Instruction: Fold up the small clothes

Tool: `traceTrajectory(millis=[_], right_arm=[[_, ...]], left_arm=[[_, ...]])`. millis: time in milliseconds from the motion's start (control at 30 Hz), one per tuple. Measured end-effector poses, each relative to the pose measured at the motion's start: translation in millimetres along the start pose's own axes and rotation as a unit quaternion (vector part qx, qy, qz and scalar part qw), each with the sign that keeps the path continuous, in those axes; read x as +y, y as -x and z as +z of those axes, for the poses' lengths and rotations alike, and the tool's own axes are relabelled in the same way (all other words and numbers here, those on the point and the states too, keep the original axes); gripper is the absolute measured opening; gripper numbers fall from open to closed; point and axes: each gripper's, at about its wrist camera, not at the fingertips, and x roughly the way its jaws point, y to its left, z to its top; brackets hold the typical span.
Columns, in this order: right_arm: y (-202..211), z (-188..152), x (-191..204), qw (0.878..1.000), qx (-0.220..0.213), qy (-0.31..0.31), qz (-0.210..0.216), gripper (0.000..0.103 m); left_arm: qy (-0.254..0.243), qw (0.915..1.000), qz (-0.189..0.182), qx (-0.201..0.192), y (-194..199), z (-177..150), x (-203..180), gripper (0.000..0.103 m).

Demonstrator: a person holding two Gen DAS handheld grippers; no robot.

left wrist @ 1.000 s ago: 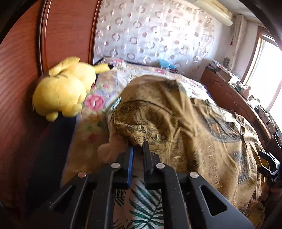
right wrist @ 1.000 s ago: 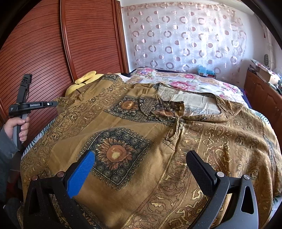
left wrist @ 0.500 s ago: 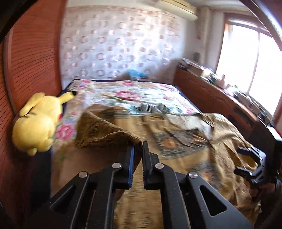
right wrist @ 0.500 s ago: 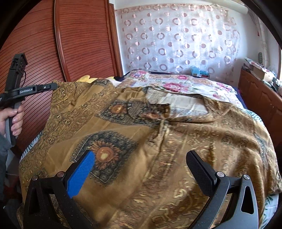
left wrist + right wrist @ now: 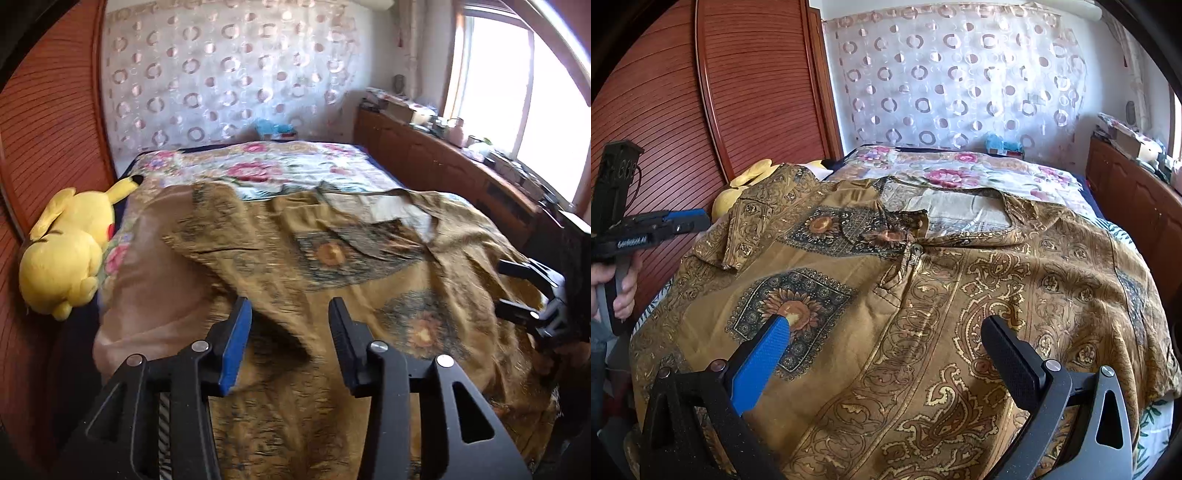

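Observation:
A golden-brown shirt (image 5: 942,295) with sunflower medallions lies spread over the bed. Its left sleeve (image 5: 750,229) is folded inward onto the body. My left gripper (image 5: 289,302) hovers over the shirt's (image 5: 332,258) left edge with its jaws opening; the cloth lies below them and nothing is pressed between the pads. In the right wrist view the left gripper (image 5: 698,219) shows at the far left, held in a hand. My right gripper (image 5: 886,321) stands wide open above the shirt's lower front and holds nothing. It also appears at the right edge as the right gripper (image 5: 524,291).
A yellow plush toy (image 5: 66,251) lies at the bed's left side against the red-brown wardrobe doors (image 5: 665,92). The floral bedsheet (image 5: 277,166) shows beyond the shirt. A wooden cabinet (image 5: 443,166) with clutter runs along the right under a window.
The left gripper carried the shirt's sleeve edge inward and let it go, its jaws parting. The sleeve now lies folded on the shirt. The right gripper stayed almost still.

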Motion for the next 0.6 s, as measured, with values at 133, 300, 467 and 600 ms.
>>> traceTrajectory(millis=[133,300,467,600], right_arm=[[-3,3,-1,1.0,0.004,0.007,0.003,0.103],[-7,2,-5,1.0,0.013,0.009,0.005,0.102],[-4,0,-8,1.0,0.018,0.013,0.001,0.102],[1,-4,-17,1.0,0.015,0.002,0.0,0.102]], left_arm=[[0.022,0.9996,0.011,0.01,-18,10,21,0.045],[0.048,0.9985,0.015,0.02,-47,27,41,0.078],[0.065,0.9972,0.027,0.026,-68,40,53,0.079],[0.117,0.9928,-0.005,0.026,-78,47,72,0.079]])
